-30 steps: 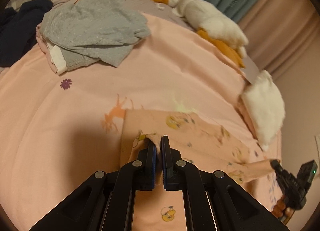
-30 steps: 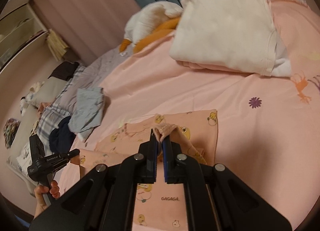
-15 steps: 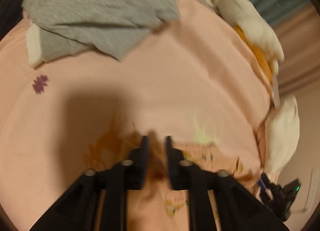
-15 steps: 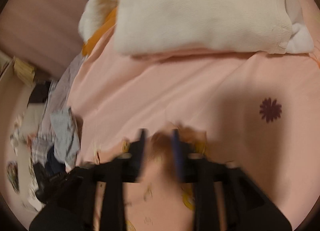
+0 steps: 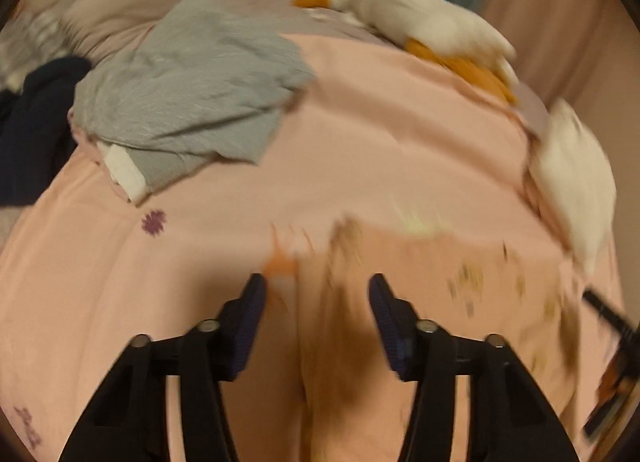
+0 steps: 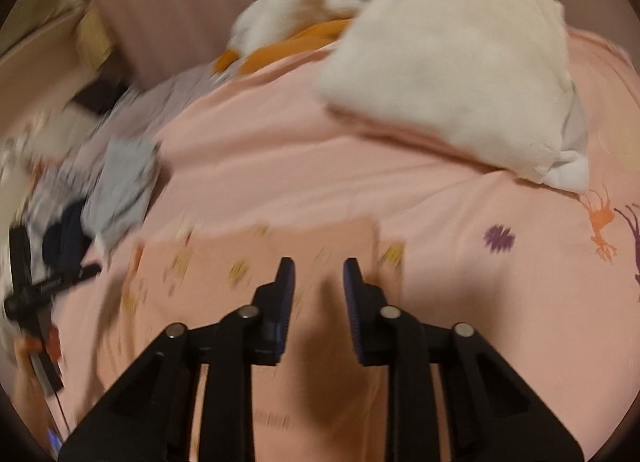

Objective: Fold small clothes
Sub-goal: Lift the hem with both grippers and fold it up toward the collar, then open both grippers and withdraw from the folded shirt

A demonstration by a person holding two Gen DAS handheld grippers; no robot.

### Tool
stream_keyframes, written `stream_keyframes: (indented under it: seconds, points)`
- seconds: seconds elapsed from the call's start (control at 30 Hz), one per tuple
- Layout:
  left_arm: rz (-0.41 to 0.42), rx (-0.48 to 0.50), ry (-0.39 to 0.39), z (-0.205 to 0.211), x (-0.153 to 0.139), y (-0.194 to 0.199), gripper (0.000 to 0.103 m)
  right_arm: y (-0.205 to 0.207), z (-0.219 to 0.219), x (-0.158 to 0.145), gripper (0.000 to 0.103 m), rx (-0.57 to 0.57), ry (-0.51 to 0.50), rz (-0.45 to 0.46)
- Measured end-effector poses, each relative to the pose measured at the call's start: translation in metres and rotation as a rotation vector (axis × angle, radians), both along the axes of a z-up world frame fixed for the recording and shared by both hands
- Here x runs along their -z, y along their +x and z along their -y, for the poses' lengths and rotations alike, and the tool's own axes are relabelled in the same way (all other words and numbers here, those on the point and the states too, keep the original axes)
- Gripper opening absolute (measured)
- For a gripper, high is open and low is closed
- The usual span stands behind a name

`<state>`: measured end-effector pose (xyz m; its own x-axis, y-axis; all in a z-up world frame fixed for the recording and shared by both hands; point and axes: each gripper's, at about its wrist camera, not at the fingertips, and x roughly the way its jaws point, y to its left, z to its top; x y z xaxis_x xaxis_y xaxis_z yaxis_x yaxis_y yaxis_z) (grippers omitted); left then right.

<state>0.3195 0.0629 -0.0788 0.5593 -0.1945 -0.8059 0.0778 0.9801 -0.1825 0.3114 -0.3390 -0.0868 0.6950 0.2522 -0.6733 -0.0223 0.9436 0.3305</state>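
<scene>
Hovering over pink printed garment (image 6: 256,262) flat on bed (image 5: 380,142): left tongs (image 5: 316,286) wide, empty; right tongs (image 6: 318,270) moderately apart, empty. Risk: folded edge springing open, layers skewing if regrasp snags sheet beneath.

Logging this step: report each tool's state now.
Left tool: open, holding nothing, above the pink printed garment.
Right tool: open, holding nothing, above the same garment.
</scene>
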Motion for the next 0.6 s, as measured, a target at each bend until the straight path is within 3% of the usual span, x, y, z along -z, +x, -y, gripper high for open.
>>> stream_keyframes:
  seconds: [0.03,0.17,0.4,0.6]
  points:
    - [0.000,0.022,0.009,0.006,0.002,-0.007,0.037,-0.009,-0.006,0.001,0.020,-0.025,-0.021,0.001]
    - [0.020,0.090,0.054,0.021,0.018,-0.048,0.026,-0.043,-0.029,0.013,0.017,-0.101,-0.127,-0.005]
    - [-0.039,0.141,0.123,0.023,0.053,-0.084,0.025,-0.079,-0.034,0.056,0.013,-0.124,-0.264,-0.102]
    - [-0.077,0.112,0.045,0.002,0.045,-0.098,0.026,-0.091,-0.024,0.055,0.017,-0.100,-0.214,-0.132]
